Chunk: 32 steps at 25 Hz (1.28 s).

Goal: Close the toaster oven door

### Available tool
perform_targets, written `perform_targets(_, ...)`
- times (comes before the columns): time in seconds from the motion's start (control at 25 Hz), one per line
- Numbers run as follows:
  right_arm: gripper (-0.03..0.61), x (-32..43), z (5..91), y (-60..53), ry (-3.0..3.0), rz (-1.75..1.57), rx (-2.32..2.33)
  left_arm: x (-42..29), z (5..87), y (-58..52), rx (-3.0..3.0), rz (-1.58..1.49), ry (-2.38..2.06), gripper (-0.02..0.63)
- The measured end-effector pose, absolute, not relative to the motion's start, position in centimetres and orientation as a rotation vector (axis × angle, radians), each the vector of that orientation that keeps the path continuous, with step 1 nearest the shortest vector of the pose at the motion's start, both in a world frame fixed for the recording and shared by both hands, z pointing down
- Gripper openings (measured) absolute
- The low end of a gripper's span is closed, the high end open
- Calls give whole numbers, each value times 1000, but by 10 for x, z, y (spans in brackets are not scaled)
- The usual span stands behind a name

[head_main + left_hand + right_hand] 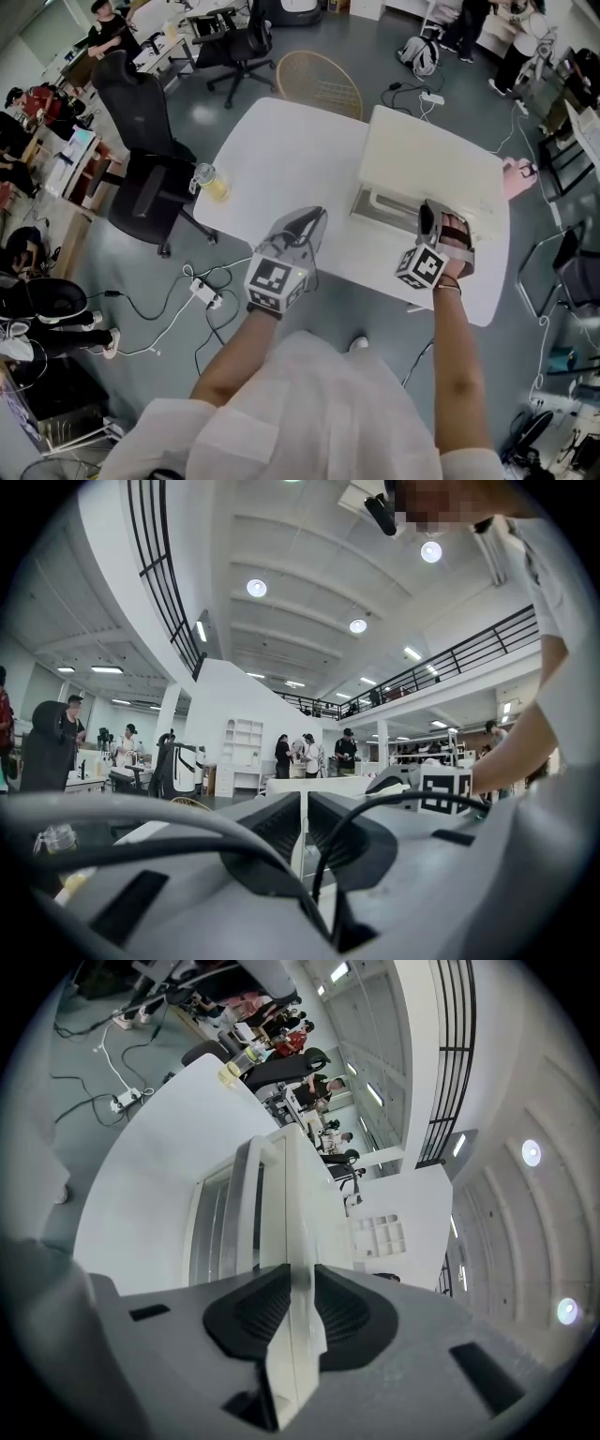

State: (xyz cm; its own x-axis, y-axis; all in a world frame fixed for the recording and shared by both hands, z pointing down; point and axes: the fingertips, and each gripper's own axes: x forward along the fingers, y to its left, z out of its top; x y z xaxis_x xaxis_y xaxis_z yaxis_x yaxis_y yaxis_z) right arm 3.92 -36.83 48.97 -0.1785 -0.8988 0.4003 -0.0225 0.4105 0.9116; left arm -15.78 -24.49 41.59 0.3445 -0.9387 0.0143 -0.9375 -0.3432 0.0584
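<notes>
The toaster oven (427, 159) sits on the right half of the white bench (281, 159), its front facing the bench's near edge. Its door (389, 208) is let down from that front toward the person. The right claw (441, 217) is at the right end of the door. In the right gripper view the right claw (302, 1283) is pinching the pale door (281, 1204) edge-on, with a pad on each face of the panel. From that grip the door's long axis runs straight away from the claw, along the oven's front and roughly parallel to the bench's near edge. The oven body lies just beyond and above the claw, so the closing move looks like a swing of the free edge up and away from the person, about a hinge line that seems to lie along the bottom of the oven's front. The left claw (317, 217) hangs over the near edge of the bench, well to the left of the oven. In the left gripper view its jaws (304, 803) are drawn together to a sliver with nothing between them. The right hand is plainly the nearer one and the one placed for the job. A cup (214, 183) of yellow drink stands at the bench's left edge, well clear.
</notes>
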Motion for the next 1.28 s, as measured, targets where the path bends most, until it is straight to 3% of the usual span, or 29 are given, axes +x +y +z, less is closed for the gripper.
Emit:
perform_targets(0.12, 83, 40, 485, -366, -1572, -973, 877, -165, 417, -243, 2507, -35, -1781, 20)
perform_targets(0.36, 11, 36, 449, -348, -1715, -952, 1037, -175, 413, -241, 2487, -58, -1808, 20)
perform_targets(1.04, 5, 93, 399, -265, -2693, 10, 1566, -181, 396, -229, 2508, -92, -1827, 20)
perform_targets(1.28, 5, 106, 387, -234, -2768, 77, 1589, -183, 387, -220, 2522, -102, -1828, 20)
